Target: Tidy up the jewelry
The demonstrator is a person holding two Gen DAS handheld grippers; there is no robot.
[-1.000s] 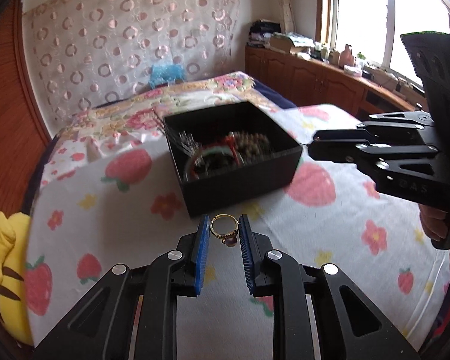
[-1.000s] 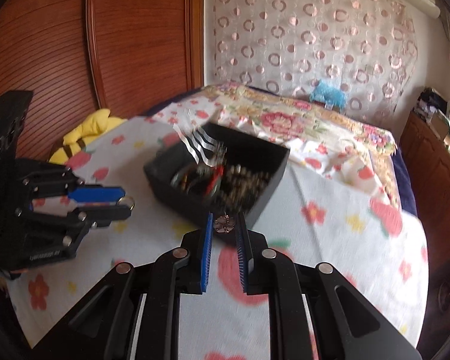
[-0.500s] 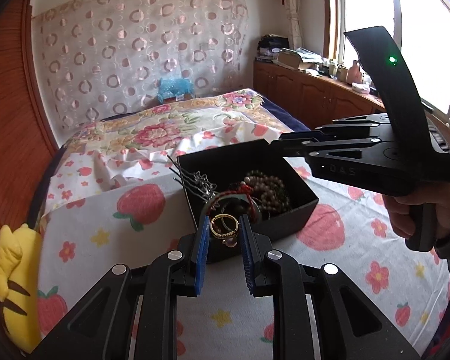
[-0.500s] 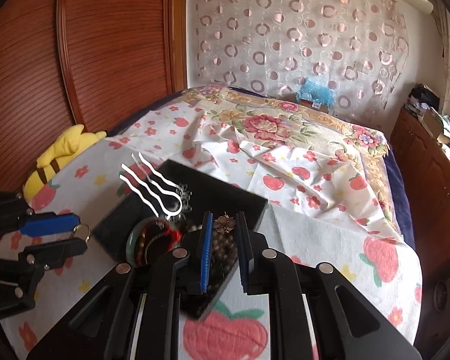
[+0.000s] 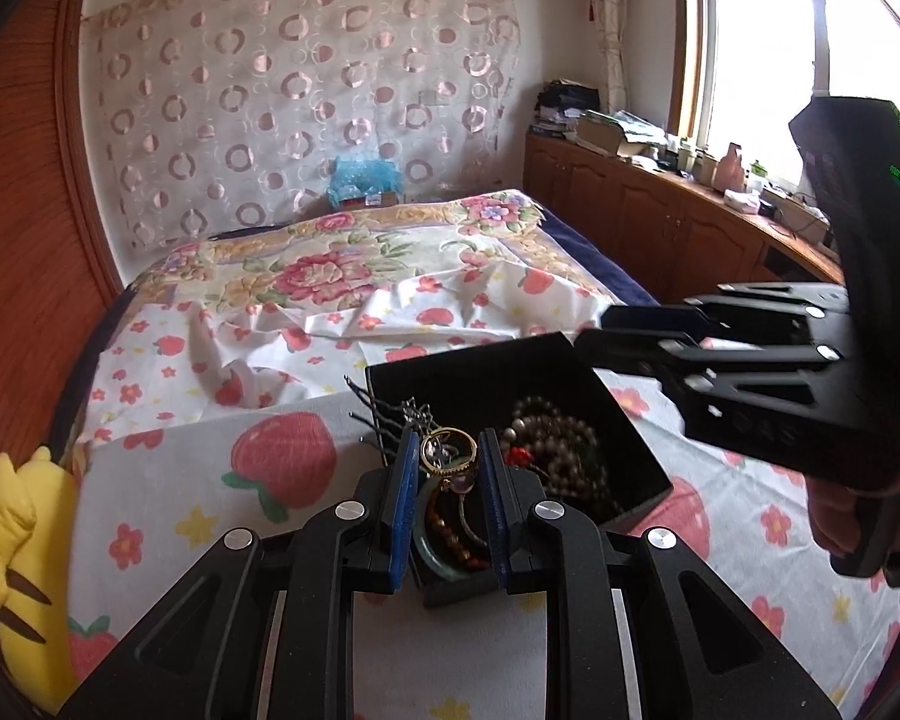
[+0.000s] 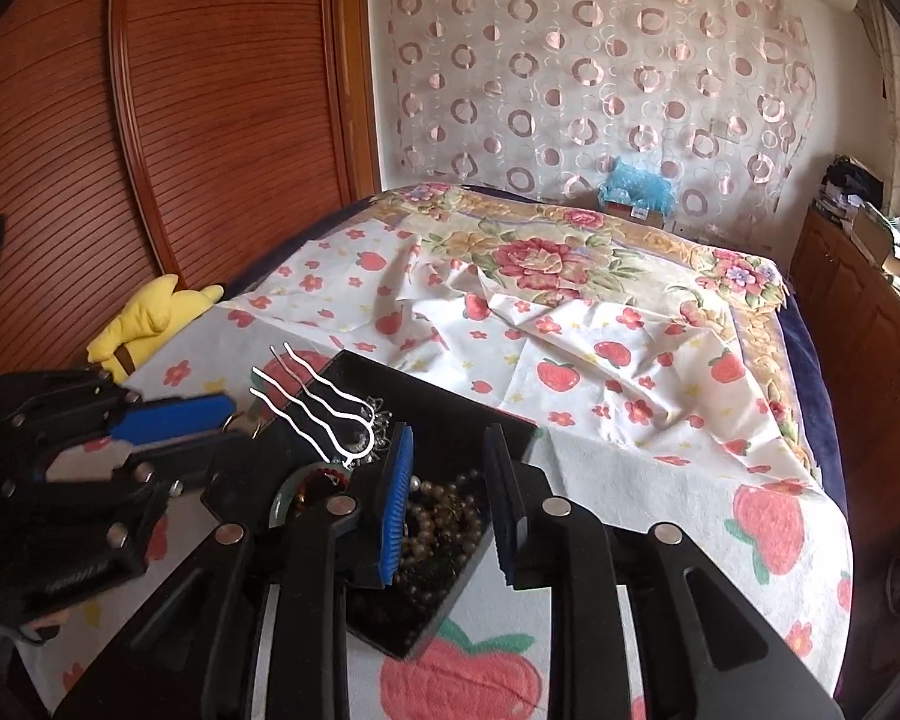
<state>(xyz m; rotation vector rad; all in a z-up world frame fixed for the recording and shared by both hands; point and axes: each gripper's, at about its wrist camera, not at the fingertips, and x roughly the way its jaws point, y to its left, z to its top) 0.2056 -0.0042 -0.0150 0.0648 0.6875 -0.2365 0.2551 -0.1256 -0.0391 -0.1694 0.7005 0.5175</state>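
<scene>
A bed [image 5: 570,264] carries everything, spread with a white sheet printed with red strawberries and small flowers [image 5: 282,456], rumpled toward the far end, where a cream quilt with large pink blossoms [image 5: 330,264] lies. An open black square box [image 5: 630,480] sits on the sheet near the front. A yellow plush toy with brown stripes [image 5: 18,540] lies at the bed's left edge.

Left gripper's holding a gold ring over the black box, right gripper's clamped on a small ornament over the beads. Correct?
Not quite. The right gripper holds nothing: its jaws are opening, with only the beads in the black box showing between them, per the right wrist view. The left gripper does hold the gold ring.
</scene>
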